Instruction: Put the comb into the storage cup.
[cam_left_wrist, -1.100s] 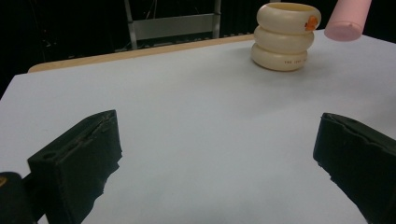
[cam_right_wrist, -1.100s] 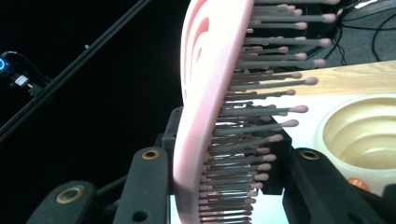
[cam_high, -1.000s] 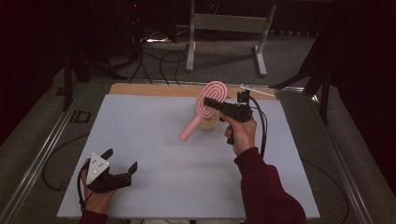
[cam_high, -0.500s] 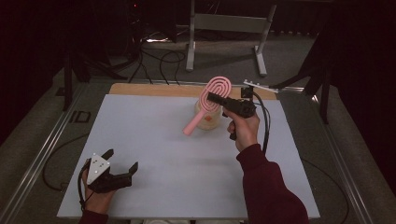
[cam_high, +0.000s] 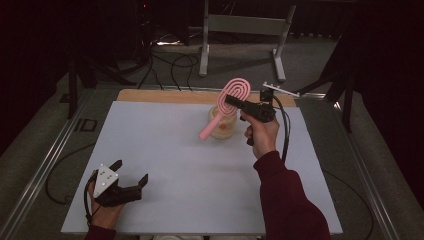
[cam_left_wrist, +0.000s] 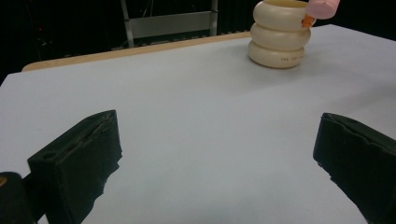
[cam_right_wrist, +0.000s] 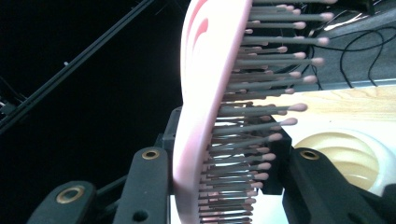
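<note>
Pink plastic hairbrush (cam_high: 227, 100) is clamped by its head in our right gripper (cam_high: 235, 101), handle tilted down over the cream ribbed ring-stack holder (cam_high: 222, 126), so next we lower it in while our left gripper (cam_high: 131, 176) rests gaping.

A pink hairbrush (cam_high: 227, 102) with grey bristles is held tilted in the air, its oval head raised and its handle end slanted down over the mouth of a cream ribbed holder (cam_high: 223, 125).
</note>
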